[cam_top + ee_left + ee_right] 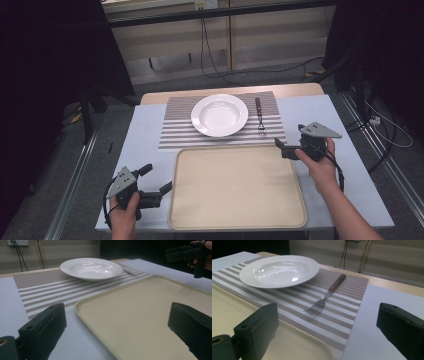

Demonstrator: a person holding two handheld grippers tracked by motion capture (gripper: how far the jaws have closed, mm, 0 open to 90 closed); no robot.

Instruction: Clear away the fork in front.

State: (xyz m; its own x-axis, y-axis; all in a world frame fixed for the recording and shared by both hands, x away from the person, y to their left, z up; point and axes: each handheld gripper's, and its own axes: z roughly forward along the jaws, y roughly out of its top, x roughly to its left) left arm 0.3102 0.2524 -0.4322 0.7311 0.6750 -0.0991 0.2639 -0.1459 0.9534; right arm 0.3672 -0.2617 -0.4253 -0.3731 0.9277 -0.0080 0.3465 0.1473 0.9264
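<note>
Left claw (156, 180) near counter front, jaws spread, empty, beside empty beige tray (238, 186). Right claw (284, 146) spread, empty, at tray's far right corner. Beyond: white plate (219, 114), fork (260, 116) on striped placemat (175, 131). Likely pre-grasp; fork probably next, needs low pinch.

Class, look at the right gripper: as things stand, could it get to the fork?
Probably yes. The right gripper hangs open near the tray's far right corner, and the fork lies bare on the striped mat just ahead of it, beside the plate, with nothing between.
</note>
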